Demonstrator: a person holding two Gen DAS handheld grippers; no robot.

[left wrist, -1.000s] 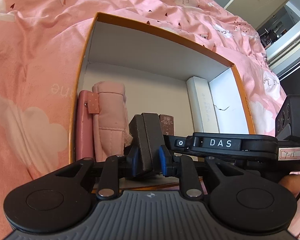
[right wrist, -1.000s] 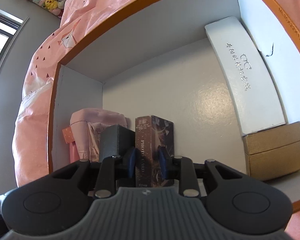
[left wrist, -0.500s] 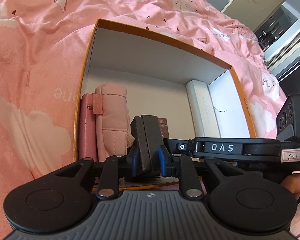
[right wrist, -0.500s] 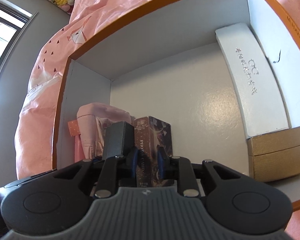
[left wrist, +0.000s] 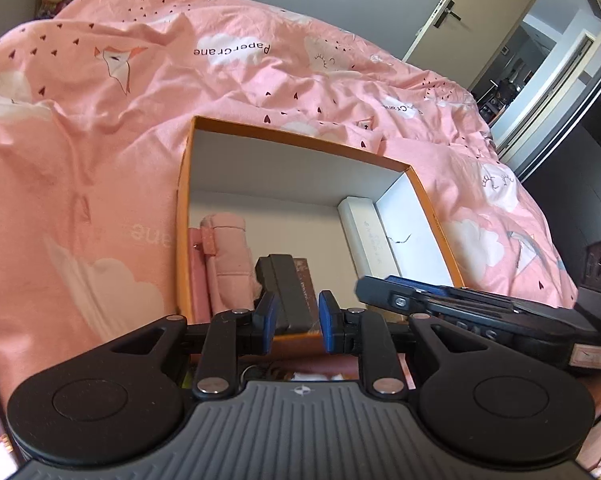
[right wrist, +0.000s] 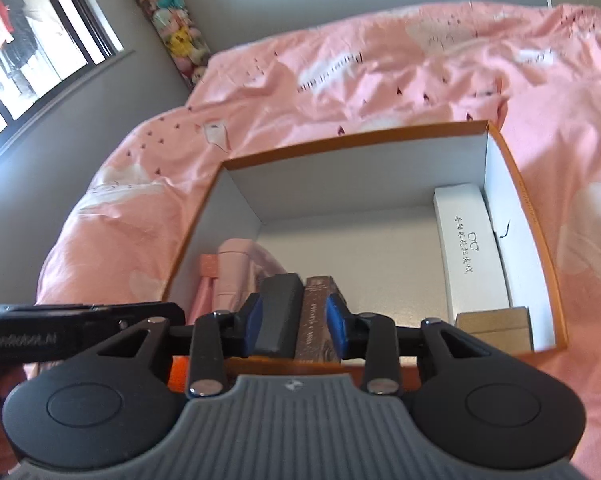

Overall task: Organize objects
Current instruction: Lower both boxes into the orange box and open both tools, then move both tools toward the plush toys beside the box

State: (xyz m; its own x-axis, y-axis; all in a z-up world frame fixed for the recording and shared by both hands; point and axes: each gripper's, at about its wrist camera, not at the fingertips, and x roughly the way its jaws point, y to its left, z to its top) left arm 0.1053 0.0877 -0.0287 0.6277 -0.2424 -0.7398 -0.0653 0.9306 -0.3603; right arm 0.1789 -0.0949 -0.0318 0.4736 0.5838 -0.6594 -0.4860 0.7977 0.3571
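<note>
An orange box (left wrist: pixel 185 184) with white inside walls lies on the pink bed; it also shows in the right wrist view (right wrist: pixel 548 268). Inside stand a pink pouch (left wrist: pixel 228 252), a black box (left wrist: pixel 286 288) and a dark brown printed box (right wrist: pixel 316 320) side by side, with a long white case (right wrist: pixel 466 248) and a tan box (right wrist: pixel 494 326) at the right. My left gripper (left wrist: pixel 296 322) is open and empty, pulled back above the box's near edge. My right gripper (right wrist: pixel 294 330) is open too, its pads apart on either side of the black and brown boxes.
Pink patterned bedding (left wrist: pixel 100 120) surrounds the box. A door (left wrist: pixel 440 12) stands open at the far right, a window (right wrist: pixel 28 40) and hanging plush toys (right wrist: pixel 172 28) at the far left. Each gripper's body shows in the other's view.
Both grippers have opened, letting go of the black box and the brown box, and have drawn back and up from the orange box. The two boxes stay standing inside.
</note>
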